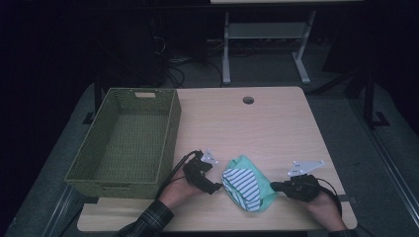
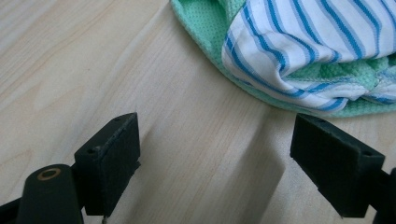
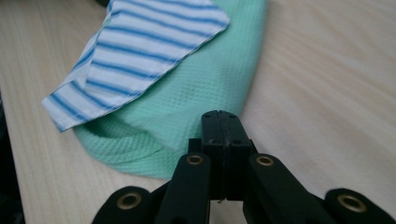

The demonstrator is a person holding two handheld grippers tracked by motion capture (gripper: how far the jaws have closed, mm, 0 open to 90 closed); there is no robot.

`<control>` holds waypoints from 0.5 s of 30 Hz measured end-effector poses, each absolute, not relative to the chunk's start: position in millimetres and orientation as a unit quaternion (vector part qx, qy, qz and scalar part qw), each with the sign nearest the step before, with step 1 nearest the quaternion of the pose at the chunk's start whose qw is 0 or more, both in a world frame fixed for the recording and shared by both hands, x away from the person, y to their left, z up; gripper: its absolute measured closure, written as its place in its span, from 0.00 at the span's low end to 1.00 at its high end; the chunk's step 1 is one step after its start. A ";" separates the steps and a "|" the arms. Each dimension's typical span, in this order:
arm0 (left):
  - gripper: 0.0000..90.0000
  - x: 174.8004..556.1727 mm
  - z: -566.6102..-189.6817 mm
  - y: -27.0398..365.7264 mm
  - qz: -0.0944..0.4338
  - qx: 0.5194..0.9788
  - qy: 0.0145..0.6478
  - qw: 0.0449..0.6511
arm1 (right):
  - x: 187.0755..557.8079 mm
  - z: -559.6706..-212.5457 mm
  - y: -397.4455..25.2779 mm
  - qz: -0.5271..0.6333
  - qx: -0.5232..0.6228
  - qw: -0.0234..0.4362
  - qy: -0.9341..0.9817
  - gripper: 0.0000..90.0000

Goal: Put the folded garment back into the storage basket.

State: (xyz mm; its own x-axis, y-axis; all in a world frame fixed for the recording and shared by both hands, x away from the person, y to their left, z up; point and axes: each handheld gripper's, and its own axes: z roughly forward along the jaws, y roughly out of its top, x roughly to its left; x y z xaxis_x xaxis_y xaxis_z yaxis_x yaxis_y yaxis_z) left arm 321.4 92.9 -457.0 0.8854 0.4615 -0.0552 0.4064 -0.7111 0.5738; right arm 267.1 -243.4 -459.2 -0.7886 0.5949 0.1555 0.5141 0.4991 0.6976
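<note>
Near the table's (image 1: 276, 123) front edge, your left gripper (image 1: 216, 187) stands spread beside the cloth (image 1: 247, 185); your right gripper (image 1: 274, 186) is pressed together, touching its green edge.

Light wooden rectangular table top (image 1: 276, 128), pale grain running lengthwise. Round dark cable hole (image 1: 248, 100) near far edge, middle. Olive-green woven rectangular basket (image 1: 170, 133) on left part of table, long side running front to back, slot handle in far wall, overhanging left edge. Beyond table: grey metal desk frame (image 1: 226, 49) with two legs on dark floor, black cables (image 1: 173, 66) tangled beside it. Surroundings dark.
</note>
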 end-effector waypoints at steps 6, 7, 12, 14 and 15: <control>0.17 321.7 -457.0 92.4 0.045 0.925 0.235 0.297 | 278.0 -455.9 -260.9 0.395 0.352 0.092 0.843 0.93; 0.17 321.6 -457.1 92.2 0.045 0.924 0.235 0.298 | 280.8 -456.2 -263.9 0.392 0.363 0.101 0.839 0.90; 0.17 321.3 -456.6 91.3 0.046 0.925 0.234 0.297 | 296.3 -464.6 -277.8 0.376 0.408 0.124 0.822 0.75; 0.17 321.2 -456.4 91.1 0.044 0.924 0.235 0.298 | 300.9 -468.4 -282.4 0.370 0.420 0.134 0.818 0.65; 0.17 321.2 -455.7 91.2 0.044 0.924 0.235 0.298 | 302.0 -469.7 -283.9 0.367 0.424 0.137 0.816 0.60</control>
State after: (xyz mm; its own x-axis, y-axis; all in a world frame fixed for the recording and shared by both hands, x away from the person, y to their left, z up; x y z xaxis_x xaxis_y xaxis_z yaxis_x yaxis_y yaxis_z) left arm 321.2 91.2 -455.7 0.8855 0.4609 -0.0587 0.4083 -0.7117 0.5717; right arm 302.0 -283.9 -469.7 -0.6024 0.7933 0.0879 0.5920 0.3702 0.7159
